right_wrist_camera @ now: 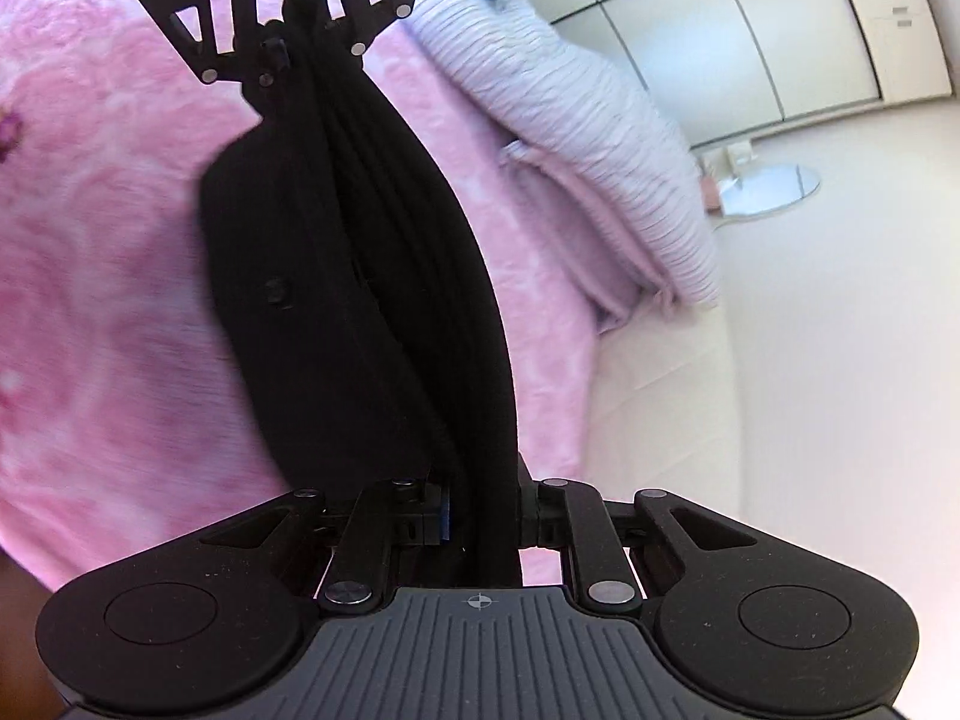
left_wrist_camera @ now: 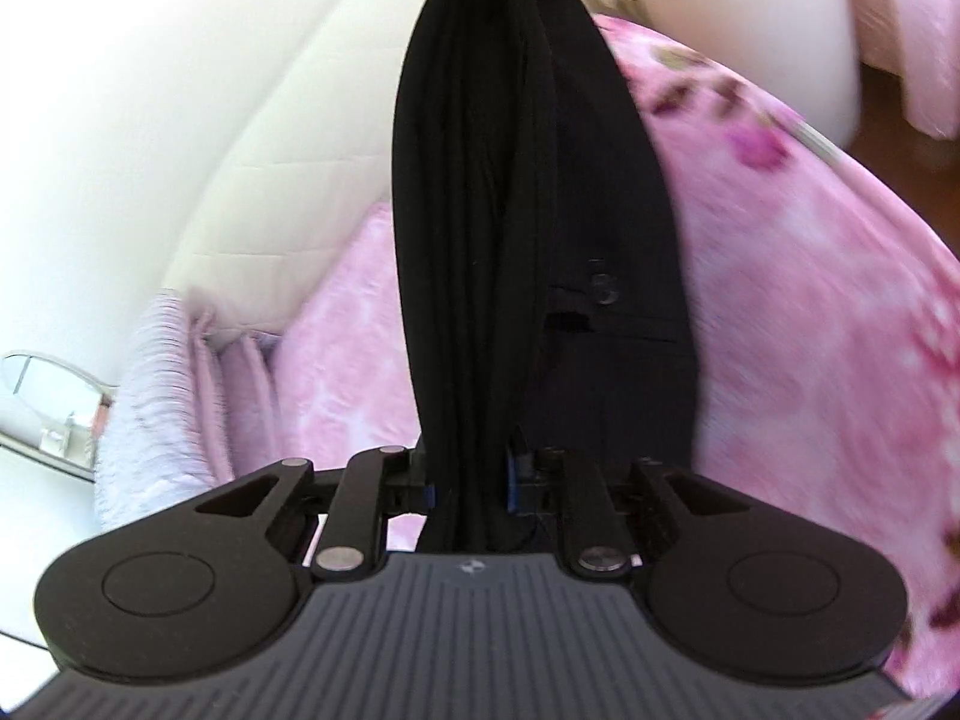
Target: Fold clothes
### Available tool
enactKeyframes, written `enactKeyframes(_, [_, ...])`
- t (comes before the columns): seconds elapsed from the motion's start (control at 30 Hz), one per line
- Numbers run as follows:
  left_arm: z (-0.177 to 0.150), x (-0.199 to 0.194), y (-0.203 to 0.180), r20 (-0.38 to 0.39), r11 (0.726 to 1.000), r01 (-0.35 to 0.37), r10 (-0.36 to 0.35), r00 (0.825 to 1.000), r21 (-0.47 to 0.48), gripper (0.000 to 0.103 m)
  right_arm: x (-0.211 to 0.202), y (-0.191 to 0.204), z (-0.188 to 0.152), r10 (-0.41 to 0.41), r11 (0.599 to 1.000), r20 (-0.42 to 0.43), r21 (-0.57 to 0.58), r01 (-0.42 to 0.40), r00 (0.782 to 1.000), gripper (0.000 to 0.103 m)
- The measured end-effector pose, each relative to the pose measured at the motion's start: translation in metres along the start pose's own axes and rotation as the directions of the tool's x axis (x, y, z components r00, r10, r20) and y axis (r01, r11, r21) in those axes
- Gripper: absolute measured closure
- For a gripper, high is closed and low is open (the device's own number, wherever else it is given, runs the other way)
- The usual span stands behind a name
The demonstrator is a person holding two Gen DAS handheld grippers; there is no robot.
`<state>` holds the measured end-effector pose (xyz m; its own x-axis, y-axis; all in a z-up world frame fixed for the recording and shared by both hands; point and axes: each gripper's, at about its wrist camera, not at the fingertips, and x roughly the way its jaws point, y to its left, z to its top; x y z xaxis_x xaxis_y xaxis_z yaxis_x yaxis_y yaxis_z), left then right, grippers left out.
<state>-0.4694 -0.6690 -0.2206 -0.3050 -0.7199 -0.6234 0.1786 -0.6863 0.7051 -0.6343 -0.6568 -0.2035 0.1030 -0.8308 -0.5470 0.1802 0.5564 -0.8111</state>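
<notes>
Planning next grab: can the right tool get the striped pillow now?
Probably not: the right tool is shut on the black garment, stretched to the left tool. The striped pillow itself lies uncovered.

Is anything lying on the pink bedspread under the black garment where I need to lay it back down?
Nothing visible. The black garment hangs stretched between both hand-held grippers, and the pink bedspread below shows bare on both sides; the patch directly behind the cloth is hidden.

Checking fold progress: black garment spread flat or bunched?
Bunched. The black garment hangs in gathered pleats, stretched between the left gripper and right gripper, above the pink bedspread.
</notes>
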Motion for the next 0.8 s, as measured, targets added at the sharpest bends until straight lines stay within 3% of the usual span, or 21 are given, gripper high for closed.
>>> enactKeyframes(0.13, [0.054, 0.029, 0.041, -0.030, 0.997, -0.077, 0.077, 0.997, -0.005, 0.086, 0.025, -0.059, -0.035, -0.039, 0.999, 0.047, -0.013, 0.039, 0.998, 0.088])
enactKeyframes(0.23, [0.105, 0.056, 0.068, -0.059, 0.984, -0.178, 0.177, 0.982, -0.010, 0.087, 0.047, -0.102, -0.075, -0.101, 0.995, 0.111, -0.008, 0.103, 0.989, 0.088])
enactKeyframes(0.37, [0.171, 0.109, 0.074, -0.075, 0.971, -0.237, 0.234, 0.969, -0.034, 0.087, 0.080, -0.142, -0.142, -0.180, 0.983, 0.144, 0.058, 0.173, 0.973, 0.088])
enactKeyframes(0.43, [0.193, 0.149, 0.054, -0.094, 0.982, -0.182, 0.177, 0.980, -0.047, 0.087, 0.101, -0.137, -0.179, -0.173, 0.983, 0.129, 0.082, 0.163, 0.976, 0.088])
enactKeyframes(0.5, [0.208, 0.196, 0.018, -0.125, 0.997, -0.078, 0.073, 0.989, -0.030, 0.087, 0.129, -0.114, -0.217, -0.099, 0.990, 0.086, 0.110, 0.089, 0.991, 0.088])
enactKeyframes(0.57, [0.213, 0.229, -0.021, -0.155, 1.000, 0.025, -0.025, 0.988, -0.004, 0.086, 0.158, -0.077, -0.252, 0.015, 0.994, 0.038, 0.110, -0.019, 0.999, 0.088])
enactKeyframes(0.63, [0.215, 0.253, -0.055, -0.179, 0.993, 0.120, -0.117, 0.977, 0.011, 0.086, 0.178, -0.043, -0.278, 0.124, 0.986, 0.000, 0.114, -0.123, 0.992, 0.088])
enactKeyframes(0.7, [0.214, 0.251, -0.070, -0.179, 0.995, 0.097, -0.092, 0.980, 0.016, 0.086, 0.184, -0.022, -0.292, 0.171, 0.975, -0.006, 0.144, -0.169, 0.985, 0.088])
enactKeyframes(0.8, [0.207, 0.246, -0.066, -0.185, 0.997, 0.073, -0.071, 0.980, 0.001, 0.086, 0.173, -0.016, -0.294, 0.175, 0.966, 0.019, 0.192, -0.176, 0.984, 0.088])
